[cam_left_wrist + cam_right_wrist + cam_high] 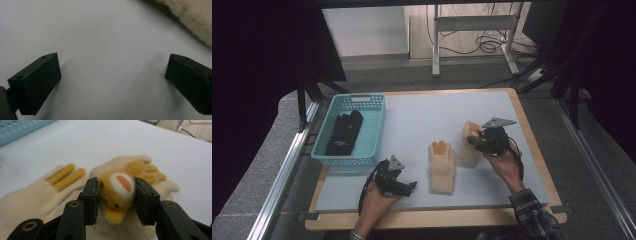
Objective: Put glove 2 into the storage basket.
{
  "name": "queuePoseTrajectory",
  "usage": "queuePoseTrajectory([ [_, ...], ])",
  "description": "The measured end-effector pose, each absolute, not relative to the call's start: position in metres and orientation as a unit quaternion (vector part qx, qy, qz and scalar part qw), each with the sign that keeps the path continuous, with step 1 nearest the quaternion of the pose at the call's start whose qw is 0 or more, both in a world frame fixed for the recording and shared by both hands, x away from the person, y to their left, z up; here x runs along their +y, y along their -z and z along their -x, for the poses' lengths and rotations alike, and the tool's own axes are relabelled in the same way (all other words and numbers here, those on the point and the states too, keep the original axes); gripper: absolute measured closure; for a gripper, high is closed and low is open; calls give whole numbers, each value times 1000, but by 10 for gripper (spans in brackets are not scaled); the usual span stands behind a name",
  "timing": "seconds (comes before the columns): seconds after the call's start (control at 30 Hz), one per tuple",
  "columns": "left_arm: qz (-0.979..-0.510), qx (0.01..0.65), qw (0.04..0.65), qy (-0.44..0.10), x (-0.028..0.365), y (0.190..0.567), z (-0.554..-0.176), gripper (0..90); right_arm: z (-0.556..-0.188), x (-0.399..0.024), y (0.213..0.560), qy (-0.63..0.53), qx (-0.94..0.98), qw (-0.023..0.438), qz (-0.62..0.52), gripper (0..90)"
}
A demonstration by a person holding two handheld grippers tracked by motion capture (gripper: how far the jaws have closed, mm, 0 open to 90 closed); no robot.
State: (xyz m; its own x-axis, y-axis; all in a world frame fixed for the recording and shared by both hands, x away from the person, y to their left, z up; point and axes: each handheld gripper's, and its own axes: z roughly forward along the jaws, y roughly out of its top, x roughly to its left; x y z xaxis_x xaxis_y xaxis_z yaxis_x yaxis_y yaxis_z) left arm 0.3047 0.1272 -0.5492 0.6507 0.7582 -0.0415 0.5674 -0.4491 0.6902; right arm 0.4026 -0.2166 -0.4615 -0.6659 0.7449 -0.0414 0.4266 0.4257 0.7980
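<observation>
The cream glove with the bear-face patch (117, 195) is sitting between the right gripper (115, 200) jaws, which are pinching the orange patch near the table's right side. A second cream glove (442, 167) is lying flat just beside it: two gloves in all. The left gripper (112, 75) is resting spread over the white mat (422, 120). One turquoise basket (372, 127) is holding dark cloth (344, 132).
</observation>
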Motion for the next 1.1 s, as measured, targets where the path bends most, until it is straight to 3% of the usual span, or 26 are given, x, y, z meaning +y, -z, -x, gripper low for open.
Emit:
queuePoseTrajectory([
  [0.47,-838,396,348,-137,127,549,-305,4,-346,-183,438,-432,848,152,-267,561],
  [0.9,-840,394,346,-139,127,549,-305,4,-350,-136,470,-408,873,117,-241,548],
  [1.1,-840,394,347,-139,127,549,-305,4,-356,-130,491,-395,877,93,-258,484],
])
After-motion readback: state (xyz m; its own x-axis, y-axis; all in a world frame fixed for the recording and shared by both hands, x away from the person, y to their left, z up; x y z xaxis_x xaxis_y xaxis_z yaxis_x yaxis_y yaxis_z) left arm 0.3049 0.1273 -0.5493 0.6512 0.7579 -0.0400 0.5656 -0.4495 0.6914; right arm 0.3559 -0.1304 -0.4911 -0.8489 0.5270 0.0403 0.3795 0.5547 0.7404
